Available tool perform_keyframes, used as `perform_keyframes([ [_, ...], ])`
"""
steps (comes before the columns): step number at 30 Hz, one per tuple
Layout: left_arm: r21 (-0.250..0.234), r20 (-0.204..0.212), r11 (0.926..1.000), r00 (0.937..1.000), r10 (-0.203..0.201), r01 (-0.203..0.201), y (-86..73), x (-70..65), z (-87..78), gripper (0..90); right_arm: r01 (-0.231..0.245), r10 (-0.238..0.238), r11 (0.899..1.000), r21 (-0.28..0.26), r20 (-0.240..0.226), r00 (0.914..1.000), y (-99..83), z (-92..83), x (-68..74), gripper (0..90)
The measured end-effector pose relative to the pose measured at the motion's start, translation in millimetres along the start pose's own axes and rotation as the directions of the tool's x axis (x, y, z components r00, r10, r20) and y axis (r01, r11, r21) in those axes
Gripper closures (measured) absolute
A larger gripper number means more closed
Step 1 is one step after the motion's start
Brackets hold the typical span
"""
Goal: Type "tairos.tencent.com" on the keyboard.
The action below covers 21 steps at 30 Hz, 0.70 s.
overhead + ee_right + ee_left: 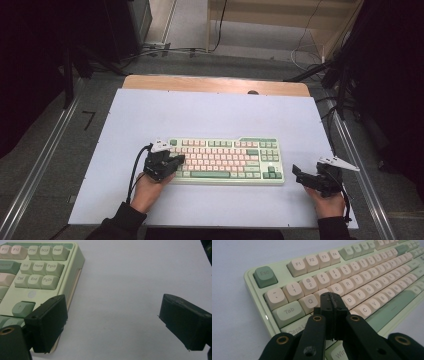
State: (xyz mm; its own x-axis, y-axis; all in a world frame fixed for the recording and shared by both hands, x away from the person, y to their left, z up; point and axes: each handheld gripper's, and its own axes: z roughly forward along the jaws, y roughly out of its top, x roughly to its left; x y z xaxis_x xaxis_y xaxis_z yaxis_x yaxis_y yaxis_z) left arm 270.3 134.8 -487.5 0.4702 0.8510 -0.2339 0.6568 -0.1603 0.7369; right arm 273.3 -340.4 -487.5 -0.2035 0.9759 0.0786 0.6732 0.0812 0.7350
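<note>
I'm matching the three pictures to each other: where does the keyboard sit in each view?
High view: the keyboard lies at the middle of the table, and the shut left gripper is over its left end.
Left gripper view: its Esc corner is at upper left, and the rows run to the right.
Right gripper view: its right end is at upper left.
Shared landmark: the white table sheet.

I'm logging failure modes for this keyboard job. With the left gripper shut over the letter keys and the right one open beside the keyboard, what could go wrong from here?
1. The shut left gripper hangs over the W and A keys; its tip spans the gaps between keys, so it may press a neighbour too.
2. The keyboard lies loose on the white table; a slanted push could slide it.
3. The open right gripper has one jaw by the keyboard's edge and could bump it.
</note>
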Motion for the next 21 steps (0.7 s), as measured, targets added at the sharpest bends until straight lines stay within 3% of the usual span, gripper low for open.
perform_keyframes([
  [10, 0.009, -0.008, 0.9999, 0.9999, 0.01, -0.01, -2.2, -0.6, 2.8, 90.0, 0.003, -0.003, 1.0, 0.001, -0.002, 1.0, -0.1, 0.3, 0.2, 6.2],
  [14, 0.002, -0.001, 1.0, 1.0, -0.005, 0.005, -2.2, -0.4, 1.6, 90.0, 0.002, -0.002, 1.0, -0.001, 0.0, 1.0, -0.1, 0.0, 0.1, 6.2],
  [16, -0.032, 0.026, 0.9989, 0.9991, -0.032, 0.033, -0.1, 1.0, -3.6, 81.8, 0.001, -0.001, 1.0, -0.002, -0.001, 1.0, 0.0, -0.4, -0.2, 6.2],
  [21, -0.071, 0.032, 0.9962, 0.9983, -0.049, 0.051, 0.7, 3.3, -8.8, 52.8, 0.003, -0.003, 1.0, -0.005, -0.002, 1.0, 0.2, -0.5, -0.7, 6.2],
])
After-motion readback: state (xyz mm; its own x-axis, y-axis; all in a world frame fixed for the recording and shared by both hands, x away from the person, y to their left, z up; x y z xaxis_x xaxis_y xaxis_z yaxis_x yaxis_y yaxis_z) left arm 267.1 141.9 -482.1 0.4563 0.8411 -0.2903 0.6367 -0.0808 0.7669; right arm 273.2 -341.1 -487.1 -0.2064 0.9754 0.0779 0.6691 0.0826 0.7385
